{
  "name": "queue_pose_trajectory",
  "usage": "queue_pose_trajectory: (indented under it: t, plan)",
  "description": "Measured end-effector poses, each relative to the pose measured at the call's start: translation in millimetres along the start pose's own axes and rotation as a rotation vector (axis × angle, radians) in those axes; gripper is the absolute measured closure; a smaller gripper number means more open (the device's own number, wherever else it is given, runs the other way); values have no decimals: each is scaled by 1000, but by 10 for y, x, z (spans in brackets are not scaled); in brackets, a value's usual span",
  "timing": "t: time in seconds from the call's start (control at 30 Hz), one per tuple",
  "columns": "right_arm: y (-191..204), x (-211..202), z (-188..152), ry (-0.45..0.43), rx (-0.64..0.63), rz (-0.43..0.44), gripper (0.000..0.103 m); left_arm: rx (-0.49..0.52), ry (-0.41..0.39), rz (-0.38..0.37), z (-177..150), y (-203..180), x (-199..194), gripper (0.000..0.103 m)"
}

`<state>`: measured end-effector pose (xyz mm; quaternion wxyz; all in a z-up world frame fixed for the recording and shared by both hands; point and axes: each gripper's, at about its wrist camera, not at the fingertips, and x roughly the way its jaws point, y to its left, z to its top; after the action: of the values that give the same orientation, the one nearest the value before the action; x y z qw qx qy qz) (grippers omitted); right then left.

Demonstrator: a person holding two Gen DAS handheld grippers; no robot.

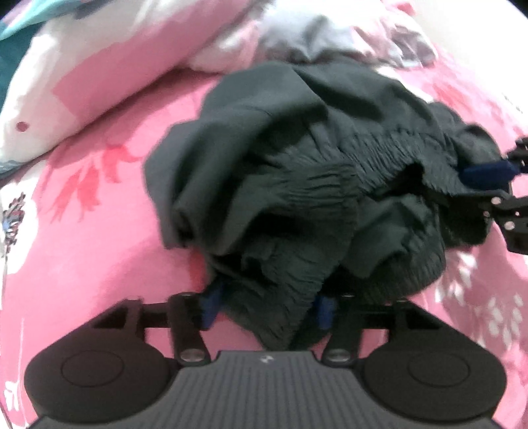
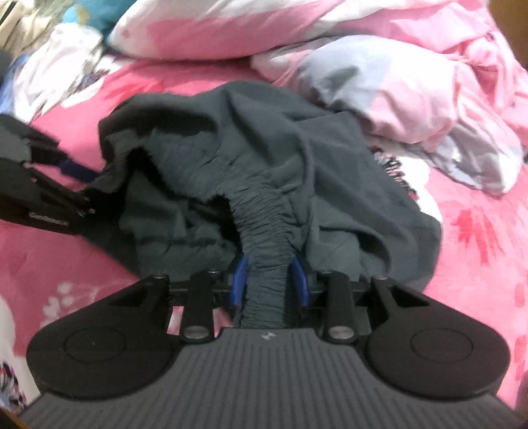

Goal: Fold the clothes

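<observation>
A crumpled dark grey garment (image 1: 280,148) with a gathered elastic waistband (image 2: 264,231) lies on the pink floral bedsheet (image 1: 99,231). My right gripper (image 2: 270,280) is shut on the bunched waistband, its blue pads pressing it from both sides. It also shows at the right edge of the left wrist view, right gripper (image 1: 475,184), biting the garment's rim. My left gripper (image 1: 268,307) stands wide over the garment's near edge, with a loose fold lying between its blue pads and not squeezed. In the right wrist view the left gripper (image 2: 82,186) is at the garment's left side.
A pink-and-white pillow (image 2: 214,26) lies behind the garment. A rumpled pink and grey quilt (image 2: 412,99) is heaped at the back right, touching the garment's far edge. Pale clothing (image 2: 49,66) sits at the back left. Bare sheet (image 2: 478,247) shows right of the garment.
</observation>
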<state>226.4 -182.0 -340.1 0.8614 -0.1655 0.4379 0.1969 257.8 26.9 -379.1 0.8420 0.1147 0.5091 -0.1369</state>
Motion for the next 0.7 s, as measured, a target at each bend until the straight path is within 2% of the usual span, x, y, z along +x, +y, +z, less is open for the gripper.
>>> queue_pose_trajectory:
  t: [0.07,0.1,0.13,0.17,0.2,0.23,0.3,0.33,0.5,0.7]
  plan:
    - [14,98,-19,25,-11,-18,72,-18,-6,10,-4,8,26,42]
    - [-24,150,-18,39,11,-31,72,-36,-11,15,7,28,31,50]
    - [-93,176,-19,46,59,-35,72,-57,-17,19,18,53,34,57]
    - [-182,179,-16,46,125,-28,72,-102,-23,24,39,116,11,75]
    - [-260,175,-10,43,187,-20,72,-146,-29,28,59,179,-14,86]
    - [-315,154,-3,31,232,-11,76,-184,-38,35,69,247,-45,88]
    - [-406,90,3,-2,298,0,89,-229,-54,56,79,347,-102,95]
    - [-436,55,4,-17,320,1,93,-251,-61,66,84,394,-130,95]
    - [-467,-170,25,-92,340,-27,101,-259,-98,92,118,413,-372,97]
    - [-560,-593,123,-192,364,-65,102,-250,-197,114,178,342,-1099,98]
